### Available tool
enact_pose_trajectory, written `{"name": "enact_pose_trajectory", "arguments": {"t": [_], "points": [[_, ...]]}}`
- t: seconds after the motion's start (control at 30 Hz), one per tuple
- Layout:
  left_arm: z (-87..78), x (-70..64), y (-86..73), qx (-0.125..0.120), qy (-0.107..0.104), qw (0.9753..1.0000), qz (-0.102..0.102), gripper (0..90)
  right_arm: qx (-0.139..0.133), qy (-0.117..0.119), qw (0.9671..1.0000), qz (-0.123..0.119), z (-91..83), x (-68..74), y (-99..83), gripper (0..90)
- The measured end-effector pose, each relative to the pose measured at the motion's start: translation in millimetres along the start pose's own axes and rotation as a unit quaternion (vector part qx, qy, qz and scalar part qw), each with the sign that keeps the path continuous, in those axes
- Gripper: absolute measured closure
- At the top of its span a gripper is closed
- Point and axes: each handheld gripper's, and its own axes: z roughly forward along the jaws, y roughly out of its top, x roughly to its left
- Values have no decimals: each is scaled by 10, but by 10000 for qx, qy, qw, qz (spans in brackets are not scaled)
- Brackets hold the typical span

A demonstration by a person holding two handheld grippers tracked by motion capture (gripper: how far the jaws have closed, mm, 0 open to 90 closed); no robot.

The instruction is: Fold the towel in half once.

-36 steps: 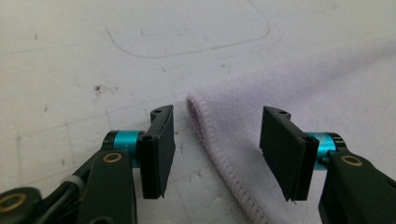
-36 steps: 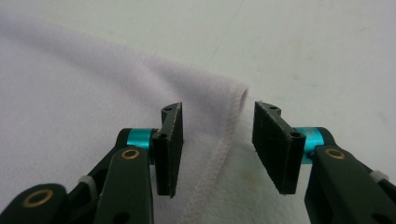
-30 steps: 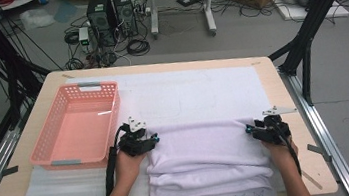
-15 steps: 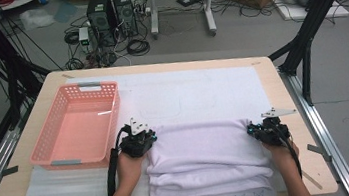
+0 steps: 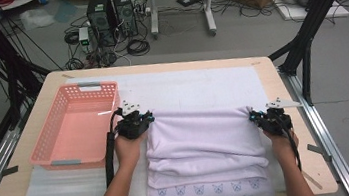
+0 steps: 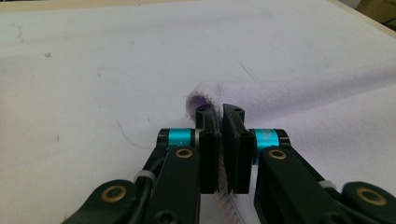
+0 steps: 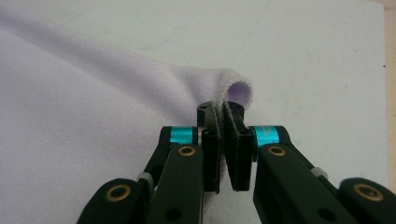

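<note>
folding across the white mat [image 5: 201,87], we hold the lilac towel [image 5: 203,145] at lower centre, left gripper [image 5: 137,121] and right gripper [image 5: 265,117] each clamped on a corner; uneven pulling could slip a corner free or skew the fold.

The right hand-held gripper [image 7: 223,112] rises from the bottom edge, its 2 black jaws closed on a corner of a lilac towel [image 7: 93,116]. The pinched hem curls over into a small loop just past the jaw tips. The towel spreads left and down from there. It lies on a white sheet [image 7: 303,60], and a strip of table [image 7: 390,70] shows at the right edge.
</note>
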Motion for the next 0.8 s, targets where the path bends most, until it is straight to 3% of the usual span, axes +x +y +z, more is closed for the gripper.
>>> {"name": "enact_pose_trajectory", "arguments": {"t": [0.03, 0.1, 0.3, 0.33, 0.4, 0.5, 0.63, 0.73, 0.8], "points": [[12, 13, 11, -119, 14, 9999, -22, 849, -15, -29, 10000, 5, 24, -5, 33, 864], [51, 60, 59, 9, 41, 10000, -35, 850, -11, -84, 10000, -47, 83, -31, 114, 864], [185, 219, 217, -169, -3, 9998, 52, 849, -111, -203, 9996, -159, 269, -110, 377, 863], [211, 237, 224, -305, -13, 9995, 71, 849, -96, -232, 9996, -123, 306, -125, 410, 863], [271, 259, 263, -259, 20, 9995, 169, 848, -83, -306, 9994, -116, 376, -157, 461, 863], [340, 285, 339, -258, 59, 9995, 158, 848, -119, -367, 9993, 2, 442, -181, 547, 862], [408, 339, 438, -226, 33, 9996, 141, 845, -201, -525, 9984, -23, 500, -197, 612, 861], [453, 365, 448, -429, 86, 9990, 76, 845, -268, -541, 9981, 106, 531, -219, 626, 861], [488, 389, 430, -428, 127, 9990, 20, 845, -315, -565, 9978, 131, 553, -231, 652, 861]]}}
